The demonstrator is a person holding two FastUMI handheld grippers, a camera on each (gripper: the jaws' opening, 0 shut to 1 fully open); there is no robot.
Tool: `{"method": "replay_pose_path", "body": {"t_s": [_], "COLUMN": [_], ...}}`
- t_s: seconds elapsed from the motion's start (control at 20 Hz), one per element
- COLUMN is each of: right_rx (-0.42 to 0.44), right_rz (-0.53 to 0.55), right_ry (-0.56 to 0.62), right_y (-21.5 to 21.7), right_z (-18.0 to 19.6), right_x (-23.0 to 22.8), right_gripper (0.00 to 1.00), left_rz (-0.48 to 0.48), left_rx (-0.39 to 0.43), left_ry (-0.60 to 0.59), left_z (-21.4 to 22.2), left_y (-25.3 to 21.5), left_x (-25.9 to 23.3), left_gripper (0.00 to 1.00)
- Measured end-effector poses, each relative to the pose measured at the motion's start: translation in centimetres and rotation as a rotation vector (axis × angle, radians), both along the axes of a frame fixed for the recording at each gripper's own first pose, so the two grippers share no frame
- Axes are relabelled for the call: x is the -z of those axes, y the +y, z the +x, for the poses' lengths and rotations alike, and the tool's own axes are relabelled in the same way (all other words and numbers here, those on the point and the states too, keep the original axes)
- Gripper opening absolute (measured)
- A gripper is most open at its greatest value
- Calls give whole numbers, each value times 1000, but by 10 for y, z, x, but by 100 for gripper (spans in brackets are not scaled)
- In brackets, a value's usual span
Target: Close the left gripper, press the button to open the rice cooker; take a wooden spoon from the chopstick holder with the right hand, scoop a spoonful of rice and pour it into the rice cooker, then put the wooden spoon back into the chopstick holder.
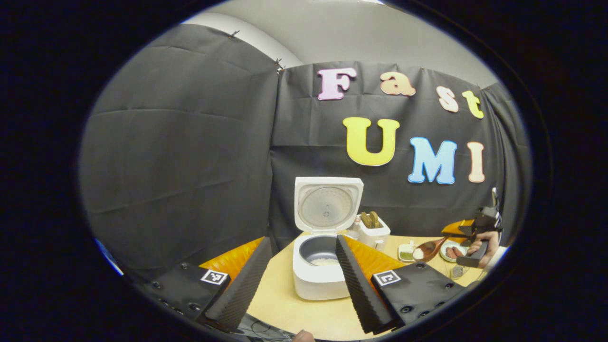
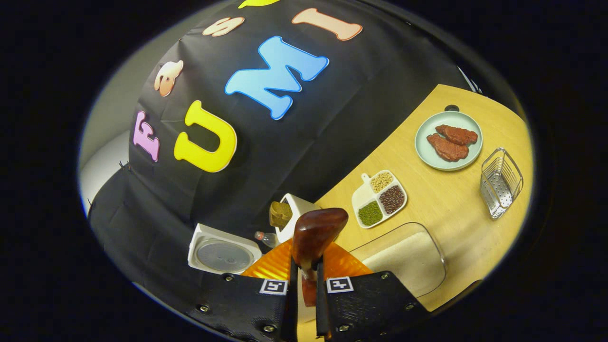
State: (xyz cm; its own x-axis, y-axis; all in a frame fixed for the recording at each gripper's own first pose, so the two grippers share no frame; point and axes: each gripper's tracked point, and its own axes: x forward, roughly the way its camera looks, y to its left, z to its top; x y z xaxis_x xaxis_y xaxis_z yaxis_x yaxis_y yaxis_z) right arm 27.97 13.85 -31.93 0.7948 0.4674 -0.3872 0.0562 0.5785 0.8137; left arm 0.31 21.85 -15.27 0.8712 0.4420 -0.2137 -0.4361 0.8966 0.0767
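— Wooden spoon: where does it sit just now?

— Clamped in the right gripper. In the right gripper view both fingers press on its handle, jaws nearly together, and the bowl rises straight ahead of the tips. In the left gripper view the same spoon is far off to the right, carried by that gripper and a hand, with a white heap of rice in its bowl.

— And the left gripper?

— Its jaws stand wide apart, holding nothing. Straight ahead, between its fingers, the rice cooker stands on the table, lid up, with some white rice in the pot.

— What lies beyond the right gripper?

— Just beside its tips, to the right, a clear container of rice. To the left and ahead, the cooker's raised lid and the white chopstick holder. Farther ahead to the right, a divided dish of beans, then a plate with two red pieces of meat, and near it a wire basket.
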Motion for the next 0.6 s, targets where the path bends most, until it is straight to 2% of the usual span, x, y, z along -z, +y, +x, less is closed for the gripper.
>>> {"method": "replay_pose_path", "body": {"t_s": [0.15,0.25,0.6], "right_rx": [-46,-73,-175], "right_rz": [-7,26,70], "right_ry": [-44,-58,-64], "right_y": [29,57,171], "right_z": [-1,-3,-4], "right_x": [-28,-42,-55], "right_gripper": [16,16,15], "left_rz": [2,0,-4], "left_rx": [-16,-29,-79], "left_ry": [-15,-26,-28], "left_z": [-6,-10,-40], "left_y": [11,19,49], "left_x": [-6,-8,-5], "left_gripper": [95,95,95]}}
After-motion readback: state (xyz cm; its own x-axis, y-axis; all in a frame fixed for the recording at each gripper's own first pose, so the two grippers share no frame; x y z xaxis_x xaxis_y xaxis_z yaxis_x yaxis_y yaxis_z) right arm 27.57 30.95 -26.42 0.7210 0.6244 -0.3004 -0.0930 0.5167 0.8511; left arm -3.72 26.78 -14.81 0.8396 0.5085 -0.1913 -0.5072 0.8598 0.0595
